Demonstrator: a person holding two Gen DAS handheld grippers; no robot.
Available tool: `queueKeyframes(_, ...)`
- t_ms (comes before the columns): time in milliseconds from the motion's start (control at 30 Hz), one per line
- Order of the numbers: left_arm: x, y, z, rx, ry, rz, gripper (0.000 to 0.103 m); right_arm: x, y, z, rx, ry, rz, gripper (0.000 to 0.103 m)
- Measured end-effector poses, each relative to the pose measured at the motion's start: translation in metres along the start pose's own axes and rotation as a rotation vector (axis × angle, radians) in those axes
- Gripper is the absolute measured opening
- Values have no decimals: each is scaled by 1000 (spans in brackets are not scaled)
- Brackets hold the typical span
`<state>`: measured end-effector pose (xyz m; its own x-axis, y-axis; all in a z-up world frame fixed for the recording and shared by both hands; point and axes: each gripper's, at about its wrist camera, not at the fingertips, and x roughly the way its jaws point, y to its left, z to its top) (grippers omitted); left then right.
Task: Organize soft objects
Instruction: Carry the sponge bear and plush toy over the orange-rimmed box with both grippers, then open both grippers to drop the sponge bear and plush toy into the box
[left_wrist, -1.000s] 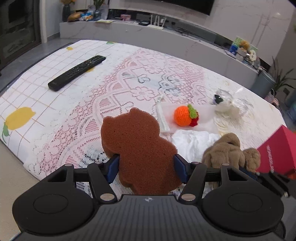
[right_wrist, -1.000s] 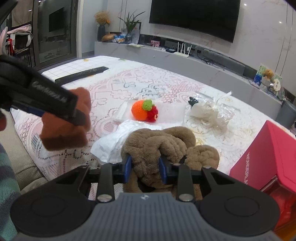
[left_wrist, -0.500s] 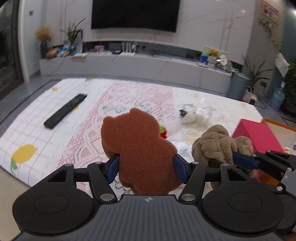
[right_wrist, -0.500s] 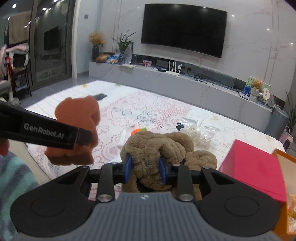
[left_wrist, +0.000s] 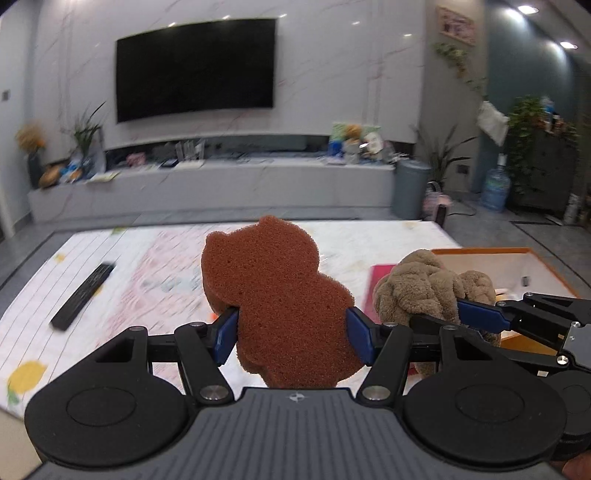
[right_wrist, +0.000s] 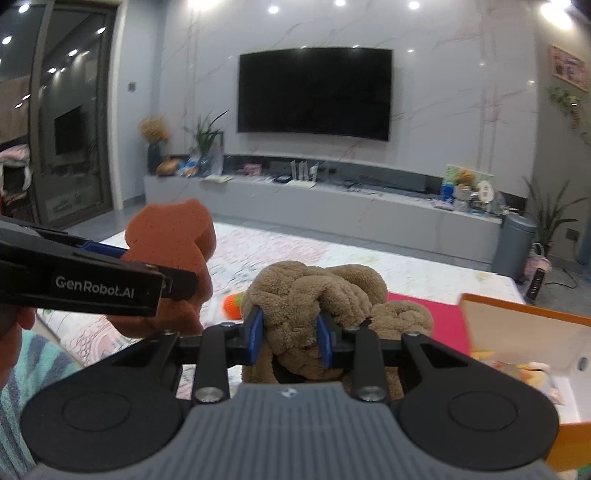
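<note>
My left gripper (left_wrist: 291, 338) is shut on a brown bear-shaped sponge (left_wrist: 273, 295) and holds it in the air above the table; the sponge also shows in the right wrist view (right_wrist: 173, 243). My right gripper (right_wrist: 290, 341) is shut on a tan knotted plush (right_wrist: 317, 299), also lifted; the plush shows at the right of the left wrist view (left_wrist: 424, 291). An orange-walled box (right_wrist: 517, 314) with a white inside lies to the right, close to the plush. An orange knitted toy (right_wrist: 232, 304) lies on the table behind the grippers.
A red box (right_wrist: 424, 317) lies beside the orange-walled box (left_wrist: 480, 253). A black remote (left_wrist: 83, 295) lies on the lace tablecloth (left_wrist: 155, 266) at the left. A TV and a long grey cabinet stand behind the table.
Both grippers have risen and tilted up with their objects held. The table has dropped low in both views and the open orange-walled box has come into view at the right.
</note>
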<state>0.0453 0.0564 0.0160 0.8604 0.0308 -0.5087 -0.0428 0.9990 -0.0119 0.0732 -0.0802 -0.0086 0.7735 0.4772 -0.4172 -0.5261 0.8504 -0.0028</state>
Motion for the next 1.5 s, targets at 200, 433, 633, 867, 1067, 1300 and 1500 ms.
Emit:
queueKeyframes(200,17,-52,19,68,-8,-146,71,-31,-52,-4,17,-25,-102,30)
queueKeyframes(433,55,-126,37,186,25,-301,71,-55,-134,-14,110,1,-244,30)
queueKeyframes(633,102,-180,49,243,139,-406,71,-56,-196,-14,178,33,-339,30)
queueKeyframes(867,153,-215,57,307,242,-406,71,-41,-259,-10,314,92,-397,30)
queueKeyframes(1067,181,-223,36,351,336,-353,71,-3,-282,-12,388,186,-399,31)
queueKeyframes(1300,197,-231,24,402,394,-328,71,41,-306,-21,435,271,-423,31)
queueKeyframes(1500,214,-238,21,441,427,-302,71,74,-322,-26,436,334,-441,32)
